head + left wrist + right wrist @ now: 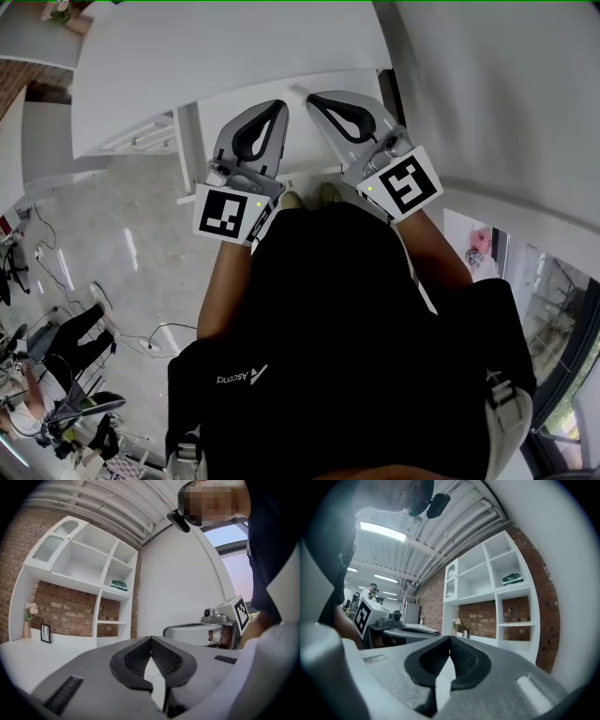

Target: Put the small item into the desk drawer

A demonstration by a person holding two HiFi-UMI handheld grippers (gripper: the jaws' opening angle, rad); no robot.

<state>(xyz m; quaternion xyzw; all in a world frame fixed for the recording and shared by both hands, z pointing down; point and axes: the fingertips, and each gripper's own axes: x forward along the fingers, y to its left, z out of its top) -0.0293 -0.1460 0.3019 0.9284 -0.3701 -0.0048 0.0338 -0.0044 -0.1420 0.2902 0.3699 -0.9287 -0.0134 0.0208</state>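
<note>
Both tongs are pressed together and empty. The left gripper (279, 106) has its tips meeting with nothing between the pads, and its own view confirms this (151, 640). The right gripper (311, 97) is the same, tips touching and no load (450, 638).

Both sit side by side at the near edge of the desk (225, 56), tips almost touching each other and aimed across the desk top.

No small item shows in any view, not on the visible part of the desk and not in either grip. On the desk's far side, against the brick wall, I only see a picture frame (45, 633) and a vase (28, 623). Above the desk, a shelf unit (89, 569) carries a green box (118, 585). I can't tell whether any of these is the target.

Under the desk, toward its left end, there is a white slotted unit (141, 136). It is likely the drawer, but I can't confirm that.

Key relation: the tips are level with each other at the desk edge, so neither hand is nearer the desk top. If that unit is the drawer, the left gripper is the closer one, which leaves the right free for the pick. The item's long axis is unknown until it is found. In my judgement the pick hasn't started, and both tongs must spread before any grasp.
</note>
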